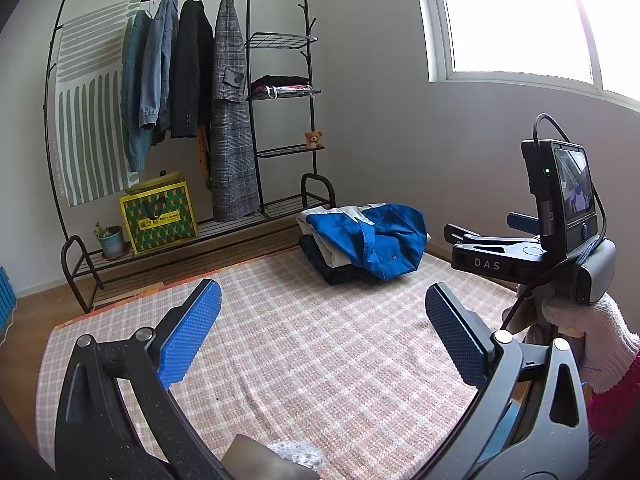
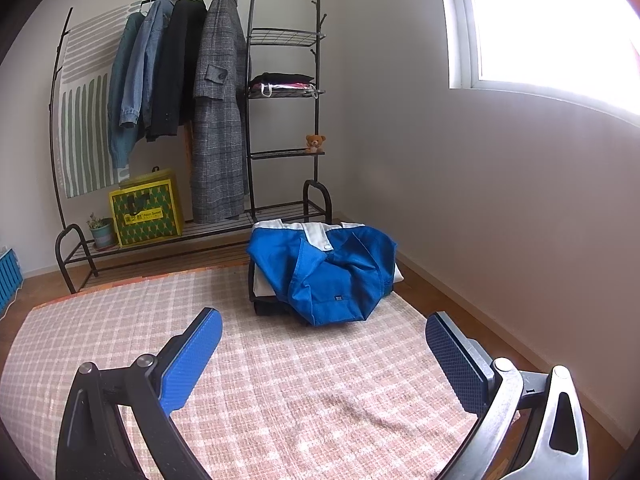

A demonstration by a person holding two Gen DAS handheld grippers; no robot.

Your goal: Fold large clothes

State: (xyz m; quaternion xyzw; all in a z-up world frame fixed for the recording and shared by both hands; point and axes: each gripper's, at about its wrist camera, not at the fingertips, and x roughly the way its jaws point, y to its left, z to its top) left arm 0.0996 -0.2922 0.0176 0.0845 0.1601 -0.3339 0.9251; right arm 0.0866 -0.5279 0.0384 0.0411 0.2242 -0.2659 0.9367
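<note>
A blue and white jacket (image 1: pixel 376 240) (image 2: pixel 328 268) lies loosely folded on a stack of dark and white clothes at the far right corner of a pink checked mat (image 1: pixel 300 340) (image 2: pixel 280 360). My left gripper (image 1: pixel 324 320) hovers open over the bare middle of the mat, nothing between its blue pads. My right gripper (image 2: pixel 324 332) is open too, empty, a little short of the jacket. In the left wrist view the right gripper (image 1: pixel 480 222) shows from the side, held by a white-gloved hand (image 1: pixel 592 340).
A black metal clothes rack (image 1: pixel 248 100) (image 2: pixel 252 100) with hanging coats stands against the far wall. On its low shelf sit a yellow bag (image 1: pixel 160 216) and a potted plant (image 1: pixel 110 238). A wall with a window (image 2: pixel 540 20) runs along the right.
</note>
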